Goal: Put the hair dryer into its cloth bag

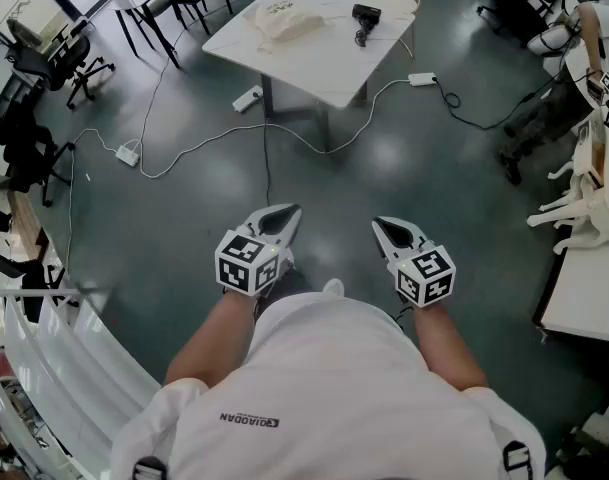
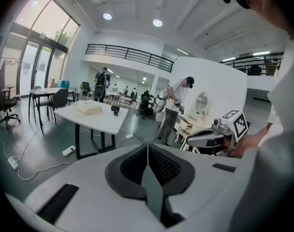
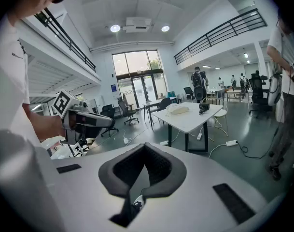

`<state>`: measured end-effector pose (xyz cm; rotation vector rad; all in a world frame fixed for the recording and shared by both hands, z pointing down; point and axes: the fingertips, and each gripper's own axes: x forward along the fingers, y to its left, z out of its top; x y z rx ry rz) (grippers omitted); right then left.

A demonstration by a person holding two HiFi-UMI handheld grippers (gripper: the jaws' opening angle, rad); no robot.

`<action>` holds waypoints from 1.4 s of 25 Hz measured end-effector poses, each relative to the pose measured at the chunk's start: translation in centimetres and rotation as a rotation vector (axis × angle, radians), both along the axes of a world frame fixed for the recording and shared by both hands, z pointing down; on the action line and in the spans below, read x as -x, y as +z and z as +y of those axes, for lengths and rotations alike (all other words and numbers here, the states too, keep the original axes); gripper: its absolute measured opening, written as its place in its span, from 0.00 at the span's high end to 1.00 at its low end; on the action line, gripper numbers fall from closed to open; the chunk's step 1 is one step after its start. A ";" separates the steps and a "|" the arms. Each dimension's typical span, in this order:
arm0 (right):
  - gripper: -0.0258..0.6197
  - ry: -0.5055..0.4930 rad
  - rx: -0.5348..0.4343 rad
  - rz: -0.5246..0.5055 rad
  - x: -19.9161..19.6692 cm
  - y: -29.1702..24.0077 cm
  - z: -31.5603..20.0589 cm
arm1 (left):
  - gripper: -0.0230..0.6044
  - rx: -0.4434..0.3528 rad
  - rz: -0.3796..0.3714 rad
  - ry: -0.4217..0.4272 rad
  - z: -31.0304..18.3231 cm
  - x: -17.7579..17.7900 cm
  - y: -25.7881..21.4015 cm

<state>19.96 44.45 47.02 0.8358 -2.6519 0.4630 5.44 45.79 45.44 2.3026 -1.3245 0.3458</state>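
Facing the far table [image 1: 314, 68], a person holds left gripper [image 1: 283, 213] and right gripper [image 1: 385, 225] closed and empty. The hair dryer [image 1: 365, 15], likely rigid and best taken by its handle, lies there near its limp cloth bag [image 1: 284, 18].

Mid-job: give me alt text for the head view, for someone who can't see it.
A person in a white shirt holds the left gripper and right gripper, both shut and empty, above a dark floor. Ahead, a white table carries the cloth bag and the black hair dryer, lying apart. A white power strip lies on the floor nearby.
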 end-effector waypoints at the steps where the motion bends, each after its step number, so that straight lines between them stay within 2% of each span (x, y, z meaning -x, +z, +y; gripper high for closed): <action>1: 0.93 -0.003 0.000 0.002 0.2 0.0 0.0 | 0.91 -0.001 0.000 0.001 0.0 0.1 0.0; 9: 0.93 -0.030 0.004 0.012 0.8 0.0 0.1 | 0.91 -0.012 -0.003 -0.005 0.1 0.7 -0.4; 13: 0.93 -0.030 0.006 -0.017 0.8 -0.3 0.1 | 0.91 -0.012 -0.011 -0.008 0.1 0.7 -0.2; 19: 0.93 -0.025 -0.021 -0.040 1.1 -0.8 0.2 | 0.91 0.049 0.006 -0.019 -0.2 0.7 0.9; 24: 0.93 -0.012 -0.001 -0.011 0.4 0.3 -0.7 | 0.91 0.048 0.006 -0.035 -0.9 1.0 0.9; 35: 0.93 0.008 0.042 0.006 1.8 2.2 -5.8 | 0.91 0.065 0.003 -0.069 -6.4 4.1 2.7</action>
